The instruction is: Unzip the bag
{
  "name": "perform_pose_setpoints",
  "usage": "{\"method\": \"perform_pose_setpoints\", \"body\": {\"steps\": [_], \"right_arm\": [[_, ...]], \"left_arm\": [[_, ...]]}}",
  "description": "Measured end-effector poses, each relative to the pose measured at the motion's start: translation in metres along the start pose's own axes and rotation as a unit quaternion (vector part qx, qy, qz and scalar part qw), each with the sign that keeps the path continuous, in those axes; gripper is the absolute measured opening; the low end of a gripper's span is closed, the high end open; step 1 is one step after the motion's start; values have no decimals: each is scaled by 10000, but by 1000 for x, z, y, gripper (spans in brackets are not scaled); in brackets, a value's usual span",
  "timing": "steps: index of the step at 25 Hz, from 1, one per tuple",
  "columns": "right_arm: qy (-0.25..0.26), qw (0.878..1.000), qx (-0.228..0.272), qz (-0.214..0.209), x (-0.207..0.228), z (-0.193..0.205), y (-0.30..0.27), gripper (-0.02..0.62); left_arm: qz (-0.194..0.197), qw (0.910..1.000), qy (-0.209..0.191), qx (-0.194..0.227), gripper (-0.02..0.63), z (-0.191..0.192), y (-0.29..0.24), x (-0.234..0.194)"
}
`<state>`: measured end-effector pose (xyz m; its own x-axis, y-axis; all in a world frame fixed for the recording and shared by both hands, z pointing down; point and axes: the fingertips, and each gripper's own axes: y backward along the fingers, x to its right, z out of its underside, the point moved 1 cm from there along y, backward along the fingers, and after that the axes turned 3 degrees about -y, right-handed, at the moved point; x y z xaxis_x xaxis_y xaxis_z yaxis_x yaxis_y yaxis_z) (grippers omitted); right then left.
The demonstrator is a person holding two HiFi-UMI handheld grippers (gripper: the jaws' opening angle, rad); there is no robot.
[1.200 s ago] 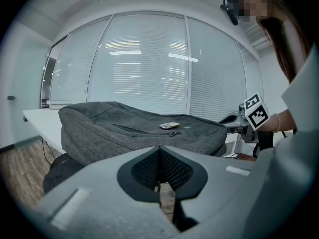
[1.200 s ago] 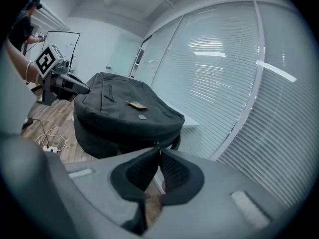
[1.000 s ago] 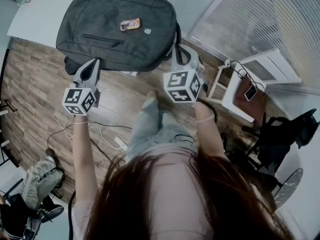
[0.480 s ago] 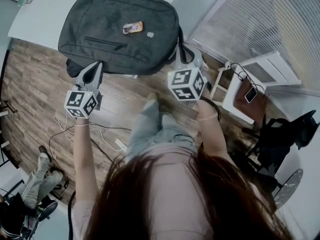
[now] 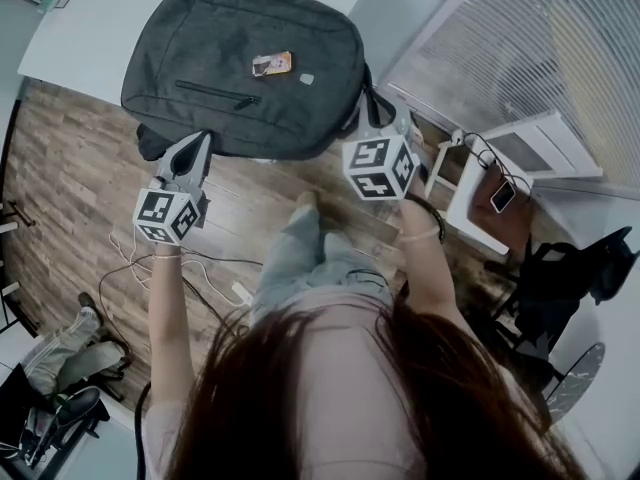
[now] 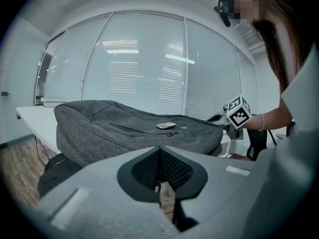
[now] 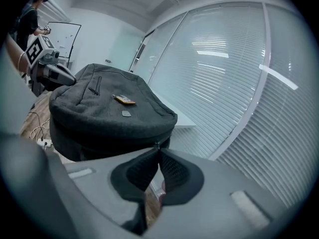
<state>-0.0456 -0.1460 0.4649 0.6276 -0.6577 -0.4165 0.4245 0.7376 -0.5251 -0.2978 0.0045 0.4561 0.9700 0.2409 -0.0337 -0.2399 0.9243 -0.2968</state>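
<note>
A dark grey bag [image 5: 245, 63] lies flat on the white table [image 5: 90, 28], with a small orange tag [image 5: 272, 64] and a front pocket zip [image 5: 215, 93] on top. My left gripper [image 5: 198, 140] is shut and empty, with its tips [image 6: 159, 148] at the bag's near left edge. My right gripper [image 5: 385, 118] is at the bag's right corner beside a strap. Its jaws are pressed together [image 7: 158, 146] on a small dark zipper pull on the bag's side [image 7: 99, 113].
A white stool [image 5: 470, 203] carrying a phone [image 5: 500, 196] and cables stands to the right. More cables [image 5: 200, 268] lie on the wood floor. A seated person's legs [image 5: 60, 343] are at the lower left. A black chair [image 5: 570, 268] and window blinds are on the right.
In the head view the bag and both grippers have drifted slightly right and down. Both jaws look the same. The seated person's legs at lower left have shifted.
</note>
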Motion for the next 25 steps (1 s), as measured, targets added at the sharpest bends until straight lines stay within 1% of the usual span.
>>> {"method": "perform_pose_setpoints", "body": {"steps": [16,20,25], "right_arm": [[66,9999,-39,69,15,-6,-20,15],[62,9999,-57,118,18,-7,-25,15],[62,9997,-86,199,23,-9,-30,17]], "left_arm": [[142,9999,1,-11,8,-1,0,0],[165,9998,-49,-24,8,0,0,0],[296,9995,-118,-63,8,0,0,1]]}}
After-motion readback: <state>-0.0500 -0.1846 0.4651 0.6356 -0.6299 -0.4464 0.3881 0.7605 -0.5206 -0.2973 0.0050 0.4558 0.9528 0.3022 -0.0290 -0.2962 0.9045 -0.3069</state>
